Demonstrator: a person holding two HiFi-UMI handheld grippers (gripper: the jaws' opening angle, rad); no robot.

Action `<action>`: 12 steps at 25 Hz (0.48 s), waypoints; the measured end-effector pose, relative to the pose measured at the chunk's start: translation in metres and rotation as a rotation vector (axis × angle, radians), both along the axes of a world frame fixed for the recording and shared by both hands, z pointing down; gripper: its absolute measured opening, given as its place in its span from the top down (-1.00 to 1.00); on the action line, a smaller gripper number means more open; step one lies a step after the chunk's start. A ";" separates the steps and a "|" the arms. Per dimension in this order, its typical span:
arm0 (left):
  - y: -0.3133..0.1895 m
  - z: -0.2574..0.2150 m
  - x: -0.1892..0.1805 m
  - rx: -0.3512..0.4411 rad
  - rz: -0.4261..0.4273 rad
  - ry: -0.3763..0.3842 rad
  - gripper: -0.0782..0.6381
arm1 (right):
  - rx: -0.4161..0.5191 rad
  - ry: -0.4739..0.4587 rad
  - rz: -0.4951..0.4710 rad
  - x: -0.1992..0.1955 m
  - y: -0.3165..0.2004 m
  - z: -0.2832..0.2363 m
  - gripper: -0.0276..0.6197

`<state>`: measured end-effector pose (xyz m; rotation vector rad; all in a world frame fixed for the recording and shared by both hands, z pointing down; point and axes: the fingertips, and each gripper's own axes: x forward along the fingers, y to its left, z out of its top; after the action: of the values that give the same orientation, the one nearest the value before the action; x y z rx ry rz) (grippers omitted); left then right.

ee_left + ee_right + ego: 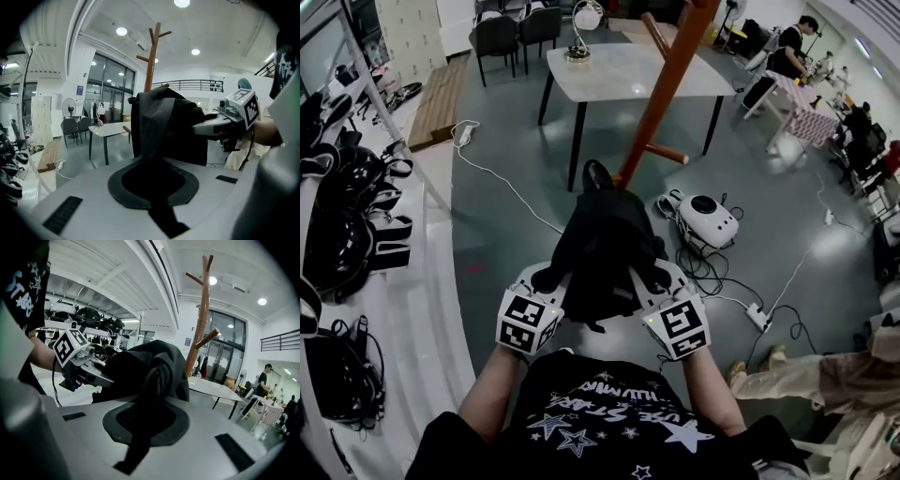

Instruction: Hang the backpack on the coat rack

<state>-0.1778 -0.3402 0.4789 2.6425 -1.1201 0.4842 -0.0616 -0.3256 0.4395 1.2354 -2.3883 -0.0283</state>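
The black backpack (605, 242) hangs in the air between the 2 grippers, in front of the person's chest and above the grey floor. It is bunched up, its bulk just beyond the jaw tips. The base of the orange-brown coat rack (673, 80) stands just past it in the head view. None of the bag is on a peg.

The left gripper (547, 278) has its jaws closed nearly all the way on a flat black strap of the bag. In the left gripper view that strap runs up from between the jaws (157, 187) into the dark fabric (164, 119). The rack's pegs (152, 51) rise behind it.

The right gripper (660, 281) is pinched tight on another piece of the bag — a strap or fold by a zip. The right gripper view shows it passing between the closed jaws (140, 427) up to the bag's body (150, 369), with the rack (202, 319) beyond.

Along the person's left runs a white shelf (412, 309) holding a row of black helmet-like gear (342, 220). Past the rack is a white table (628, 70) with a small lamp (581, 33) on it. On the floor to the right sit a white device (709, 219) and a tangle of cables leading to a power strip (759, 319).
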 end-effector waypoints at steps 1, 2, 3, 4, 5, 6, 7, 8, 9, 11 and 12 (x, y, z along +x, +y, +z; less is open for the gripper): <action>-0.002 0.001 0.000 -0.002 0.008 0.001 0.65 | -0.003 0.002 0.007 0.000 -0.001 0.001 0.86; -0.004 0.003 0.000 -0.003 0.016 0.003 0.65 | -0.006 0.004 0.013 -0.001 -0.001 0.002 0.86; -0.006 0.004 -0.001 -0.005 0.022 0.005 0.65 | -0.009 0.006 0.018 -0.001 -0.002 0.004 0.86; -0.007 0.005 0.000 -0.007 0.027 0.007 0.65 | -0.011 0.007 0.023 -0.001 -0.002 0.005 0.86; -0.008 0.006 0.000 -0.009 0.031 0.008 0.65 | -0.013 0.008 0.029 -0.001 -0.003 0.005 0.86; -0.009 0.007 0.000 -0.012 0.035 0.010 0.65 | -0.015 0.008 0.034 -0.001 -0.003 0.006 0.86; -0.010 0.007 0.000 -0.014 0.039 0.011 0.65 | -0.018 0.007 0.040 -0.001 -0.003 0.006 0.86; -0.010 0.008 0.000 -0.017 0.042 0.012 0.65 | -0.020 0.005 0.045 -0.001 -0.003 0.006 0.86; -0.010 0.008 0.000 -0.018 0.044 0.013 0.65 | -0.021 0.005 0.048 -0.001 -0.003 0.006 0.86; -0.010 0.007 -0.004 -0.020 0.043 0.019 0.65 | -0.018 0.008 0.048 -0.005 -0.002 0.005 0.86; -0.009 0.007 -0.006 -0.021 0.041 0.024 0.65 | -0.014 0.012 0.046 -0.007 -0.002 0.005 0.86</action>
<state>-0.1842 -0.3497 0.4857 2.6505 -1.0494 0.4678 -0.0689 -0.3279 0.4443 1.2797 -2.3447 -0.0043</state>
